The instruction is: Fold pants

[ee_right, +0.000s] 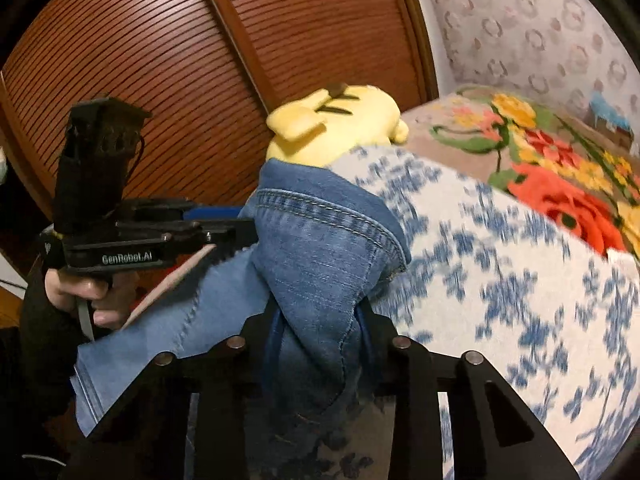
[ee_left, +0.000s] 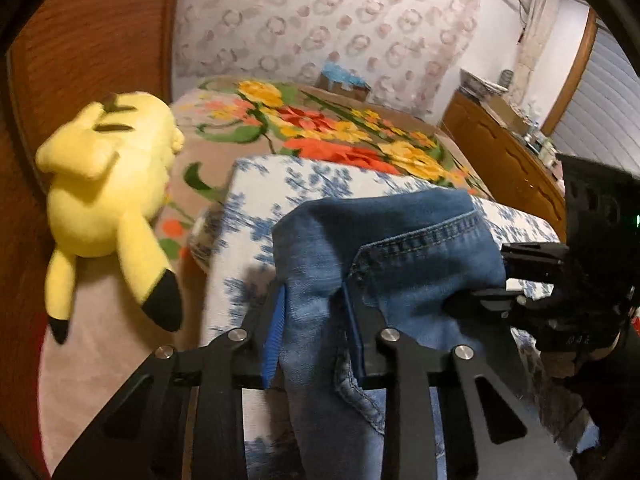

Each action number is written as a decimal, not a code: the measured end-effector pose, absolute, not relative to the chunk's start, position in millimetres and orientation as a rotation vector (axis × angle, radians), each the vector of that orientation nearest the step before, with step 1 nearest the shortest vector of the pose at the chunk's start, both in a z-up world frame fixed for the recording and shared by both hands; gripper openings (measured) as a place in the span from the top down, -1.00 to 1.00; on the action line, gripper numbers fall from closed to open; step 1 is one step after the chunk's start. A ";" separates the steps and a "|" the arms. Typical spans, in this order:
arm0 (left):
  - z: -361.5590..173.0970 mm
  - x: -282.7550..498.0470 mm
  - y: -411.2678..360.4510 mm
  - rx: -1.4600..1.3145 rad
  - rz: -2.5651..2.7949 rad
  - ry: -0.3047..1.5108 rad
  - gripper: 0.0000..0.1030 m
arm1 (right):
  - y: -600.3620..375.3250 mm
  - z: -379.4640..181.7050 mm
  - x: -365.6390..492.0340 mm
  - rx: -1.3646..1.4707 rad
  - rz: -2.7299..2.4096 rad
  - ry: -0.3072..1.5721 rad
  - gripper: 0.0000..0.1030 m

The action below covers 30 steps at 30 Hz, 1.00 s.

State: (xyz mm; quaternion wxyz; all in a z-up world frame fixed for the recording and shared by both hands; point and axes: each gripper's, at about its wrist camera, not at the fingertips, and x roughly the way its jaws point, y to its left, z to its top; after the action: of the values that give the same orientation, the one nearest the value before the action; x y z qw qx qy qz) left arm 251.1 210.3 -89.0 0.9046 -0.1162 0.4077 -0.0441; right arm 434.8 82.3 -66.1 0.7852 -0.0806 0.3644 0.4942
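The left gripper (ee_left: 316, 312) is clamped on a bunched fold of the blue denim pants (ee_left: 392, 240), the cloth pinched between its blue-padded fingers (ee_left: 274, 336). The right gripper (ee_right: 320, 320) likewise has its jaws closed tight on a gathered wad of the same pants, which hang lifted between the two tools. The denim is mid-blue and faded, soft and creased, with paler double stitching along a thick seamed edge that curls over just ahead of each gripper. Beneath and beyond the tools lies a white cloth with a blue floral print (ee_left: 264, 200), smooth and flat. To the left of the left gripper rests a yellow plush toy (ee_left: 108, 184), fuzzy, with black-tipped ears. Further ahead spreads a thick blanket (ee_left: 332, 128) with red, orange and yellow flowers. Behind stands a ribbed brown wooden panel (ee_right: 180, 80).
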 end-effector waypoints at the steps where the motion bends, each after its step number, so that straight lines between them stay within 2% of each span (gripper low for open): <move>1: -85.8 249.4 214.8 -0.243 -0.072 0.831 0.43 | 87.3 -63.9 435.5 -0.183 1.072 0.774 0.39; 15: -53.1 285.1 265.3 -0.189 0.101 0.754 0.42 | 154.9 -62.0 486.3 -0.146 1.022 0.702 0.45; 22: -46.4 288.5 257.4 -0.135 0.079 0.734 0.30 | 163.3 -69.7 516.1 -0.088 0.905 0.694 0.45; 25: -56.4 284.2 251.0 -0.135 0.057 0.759 0.29 | 164.0 -75.3 520.5 -0.095 0.865 0.723 0.34; 27: -62.7 279.9 246.4 -0.138 0.045 0.776 0.29 | 162.9 -79.2 520.2 -0.108 0.836 0.745 0.18; 30: -73.2 268.8 240.4 -0.144 0.030 0.800 0.29 | 157.8 -71.2 517.2 -0.131 0.795 0.736 0.15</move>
State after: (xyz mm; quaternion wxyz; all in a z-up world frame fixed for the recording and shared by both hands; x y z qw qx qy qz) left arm 268.8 240.4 -73.2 0.9184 -0.0699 0.3893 0.0145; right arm 517.2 157.8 -71.2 0.8547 -0.0622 0.3501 0.3782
